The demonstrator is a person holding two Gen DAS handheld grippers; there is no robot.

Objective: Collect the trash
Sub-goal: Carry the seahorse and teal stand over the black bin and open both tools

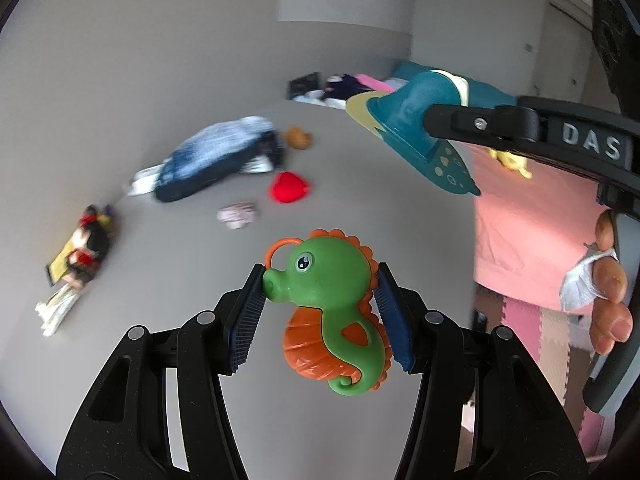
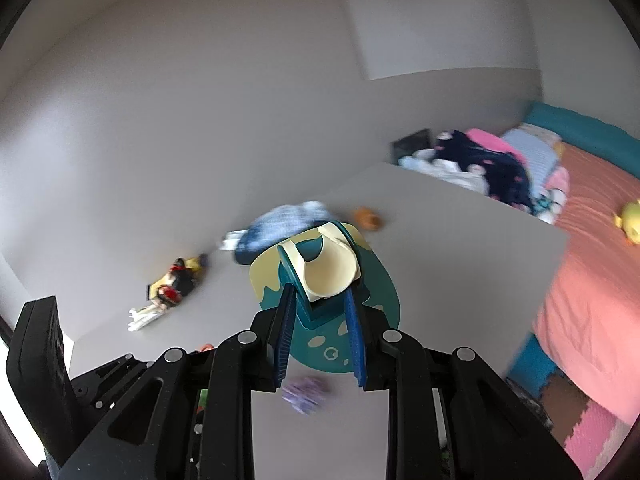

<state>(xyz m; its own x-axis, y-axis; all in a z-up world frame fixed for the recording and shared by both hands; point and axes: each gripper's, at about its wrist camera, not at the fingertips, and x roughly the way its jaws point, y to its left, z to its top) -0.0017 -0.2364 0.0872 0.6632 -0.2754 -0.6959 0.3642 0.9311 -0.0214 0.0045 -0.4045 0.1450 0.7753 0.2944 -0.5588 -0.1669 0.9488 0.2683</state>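
Clamping seahorse toy (image 1: 332, 312), left hand-held gripper (image 1: 320, 316); right hand-held gripper (image 2: 320, 316) squeezing teal slipper (image 2: 324, 280).

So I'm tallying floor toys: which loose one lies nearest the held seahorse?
The small pale purple bundle, lying just ahead of the red heart plush.

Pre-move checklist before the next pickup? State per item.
1. Left gripper secure on seahorse toy: ok, pads pinch it from both sides.
2. Right gripper secure on teal toy: ok, held between the pads.
3. A gripper free for another item: not ok, both are full.
4. Floor items left: not ok, red heart, pale wad, doll, denim bundle.
5. Bin or drop-off place in view: cannot tell.
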